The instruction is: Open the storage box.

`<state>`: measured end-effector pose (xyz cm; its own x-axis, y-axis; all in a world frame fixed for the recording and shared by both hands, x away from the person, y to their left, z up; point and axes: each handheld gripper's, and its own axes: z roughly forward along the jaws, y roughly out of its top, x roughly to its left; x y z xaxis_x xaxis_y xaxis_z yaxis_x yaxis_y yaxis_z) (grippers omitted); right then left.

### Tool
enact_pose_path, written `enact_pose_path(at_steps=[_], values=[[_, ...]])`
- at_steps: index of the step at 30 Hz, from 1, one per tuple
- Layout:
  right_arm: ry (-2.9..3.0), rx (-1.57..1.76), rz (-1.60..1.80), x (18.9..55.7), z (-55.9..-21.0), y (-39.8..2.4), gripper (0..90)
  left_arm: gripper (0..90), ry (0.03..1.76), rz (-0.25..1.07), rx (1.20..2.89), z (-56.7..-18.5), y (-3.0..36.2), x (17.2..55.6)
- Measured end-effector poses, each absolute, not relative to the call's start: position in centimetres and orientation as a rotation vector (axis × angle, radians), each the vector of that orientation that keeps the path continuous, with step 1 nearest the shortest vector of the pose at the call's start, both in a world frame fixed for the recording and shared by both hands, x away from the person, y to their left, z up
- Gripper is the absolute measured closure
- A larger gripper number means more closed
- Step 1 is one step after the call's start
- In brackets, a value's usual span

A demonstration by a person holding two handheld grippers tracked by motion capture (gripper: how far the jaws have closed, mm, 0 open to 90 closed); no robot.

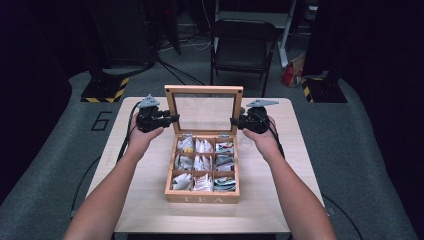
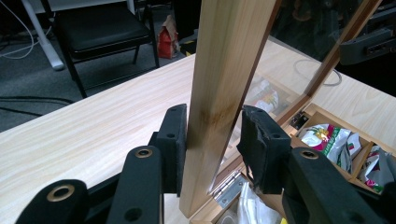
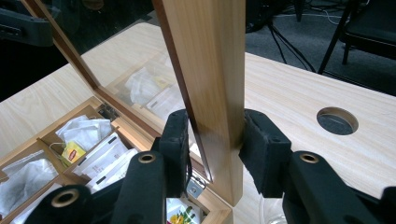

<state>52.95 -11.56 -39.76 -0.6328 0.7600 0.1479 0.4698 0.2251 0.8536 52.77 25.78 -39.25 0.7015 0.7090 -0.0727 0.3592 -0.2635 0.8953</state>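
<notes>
A wooden tea box (image 1: 202, 199) marked TEA sits mid-table, its compartments filled with tea bags (image 1: 202, 162). Its glass-paned lid (image 1: 204, 90) stands upright at the back. My left gripper (image 1: 175, 119) is at the lid's left side rail and my right gripper (image 1: 233, 121) is at its right rail. In the left gripper view, my gripper (image 2: 212, 135) is shut on the wooden rail (image 2: 229, 56), a pad on each face. In the right gripper view, my gripper (image 3: 212, 140) clamps the opposite rail (image 3: 210, 56) the same way. Tea bags (image 3: 88, 130) lie below.
The light wooden table (image 1: 280, 200) has a round cable hole (image 3: 337, 120) near the right gripper. A black folding chair (image 1: 242, 42) stands beyond the far edge, with a red bag (image 1: 290, 75) on the floor beside it. Cables trail off the table's left side.
</notes>
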Motion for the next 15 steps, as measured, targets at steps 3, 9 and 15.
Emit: enact_pose_path(at_steps=[3, 9, 15], values=[[2.199, 1.151, 1.365, 53.0, -39.8, -11.5, 62.1, 62.0, 0.845, 0.418, 1.885, -39.5, 25.7, 52.9], [2.190, 1.180, 1.353, 53.3, -40.0, -11.4, 61.9, 62.8, 0.879, 0.413, 1.902, -39.9, 25.4, 53.3], [2.195, 1.205, 1.352, 53.5, -40.4, -11.3, 60.2, 63.5, 0.898, 0.398, 1.893, -40.3, 25.4, 53.7]])
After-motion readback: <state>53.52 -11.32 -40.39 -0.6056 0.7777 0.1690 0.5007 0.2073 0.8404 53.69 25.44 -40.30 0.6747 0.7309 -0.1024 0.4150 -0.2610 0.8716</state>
